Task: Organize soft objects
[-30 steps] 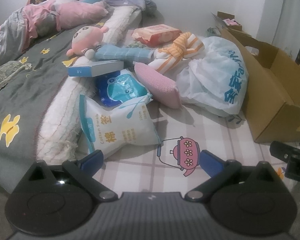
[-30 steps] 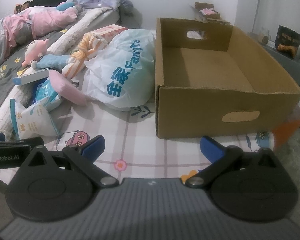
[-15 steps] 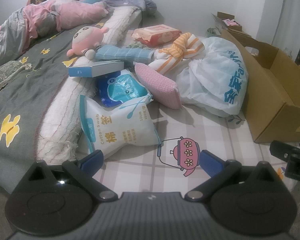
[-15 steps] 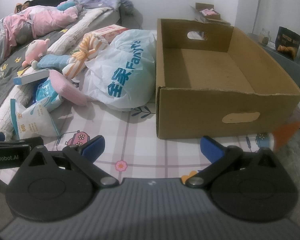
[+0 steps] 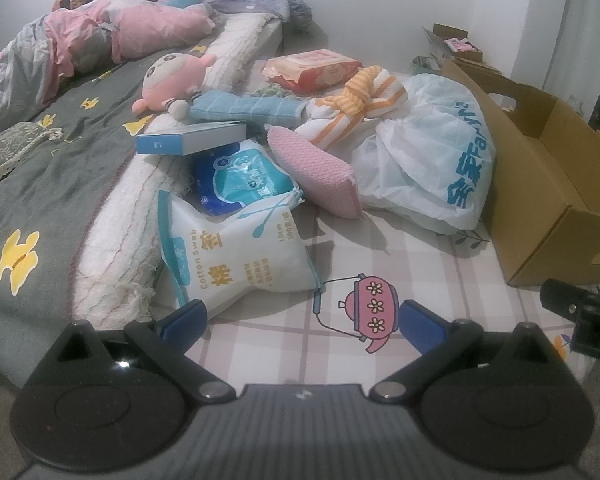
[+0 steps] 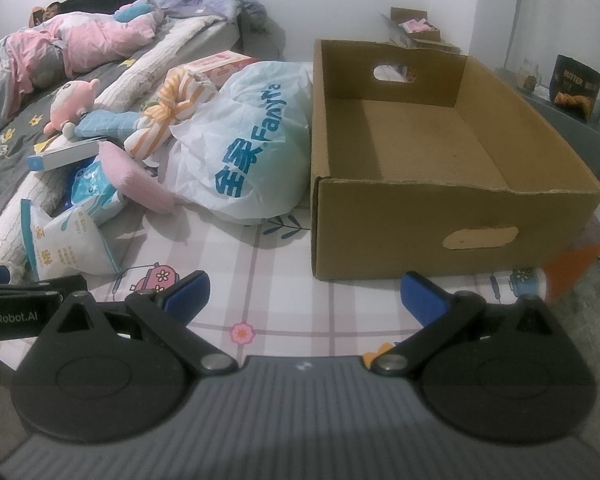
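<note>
Grippers: left gripper point(image 5: 302, 318) and right gripper point(image 6: 304, 294) both released, empty; white cotton-swab bag point(image 5: 236, 256) near left, open brown cardboard box point(image 6: 440, 160) right.

Bare checked sheet point(image 6: 284, 304) is left open near both cameras, the way leftward is blocked by the cotton-swab bag point(image 5: 236, 256), pink pad point(image 5: 312, 168) and plastic bag point(image 6: 252, 160), and the box point(image 6: 432, 152) to the right is closed by walls but open-topped.
</note>
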{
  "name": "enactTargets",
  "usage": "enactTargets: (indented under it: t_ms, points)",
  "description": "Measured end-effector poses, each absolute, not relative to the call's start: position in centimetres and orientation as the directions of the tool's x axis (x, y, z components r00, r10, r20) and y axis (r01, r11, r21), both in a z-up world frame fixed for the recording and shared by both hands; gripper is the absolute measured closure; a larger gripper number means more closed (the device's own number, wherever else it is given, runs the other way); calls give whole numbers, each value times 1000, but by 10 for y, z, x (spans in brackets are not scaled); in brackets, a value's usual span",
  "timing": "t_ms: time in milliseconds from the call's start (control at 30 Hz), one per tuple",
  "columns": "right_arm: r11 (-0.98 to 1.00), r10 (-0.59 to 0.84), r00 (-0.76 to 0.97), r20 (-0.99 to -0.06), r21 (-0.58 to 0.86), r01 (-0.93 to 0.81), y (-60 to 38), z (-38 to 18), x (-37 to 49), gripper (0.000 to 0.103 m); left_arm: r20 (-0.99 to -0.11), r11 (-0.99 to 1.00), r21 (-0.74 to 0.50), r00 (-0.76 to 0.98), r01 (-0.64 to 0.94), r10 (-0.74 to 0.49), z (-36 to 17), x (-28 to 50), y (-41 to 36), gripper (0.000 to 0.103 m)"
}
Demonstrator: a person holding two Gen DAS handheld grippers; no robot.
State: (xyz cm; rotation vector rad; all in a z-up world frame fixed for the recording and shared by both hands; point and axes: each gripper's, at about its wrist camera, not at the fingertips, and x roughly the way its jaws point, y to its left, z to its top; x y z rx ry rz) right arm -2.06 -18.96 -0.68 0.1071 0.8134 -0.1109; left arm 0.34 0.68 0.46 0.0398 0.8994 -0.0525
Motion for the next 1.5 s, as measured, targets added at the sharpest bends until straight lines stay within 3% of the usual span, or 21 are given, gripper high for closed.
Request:
enactTargets:
  t_ms: [1167,1367,1500]
  points:
    - [988,-83,684,-725,28,149,-190,-3,-23,1,-763,998,28,646,51,-12,10,-2,10,1]
    - [997,-42,775,-630,24,73,-181,27,-19,1,-681,997,77,732,15,42,37,9,36,1]
    - [996,87,828,-554,29,-85,-168,56,3,1,-615,997,75,786,-15,58,64,28,68,1]
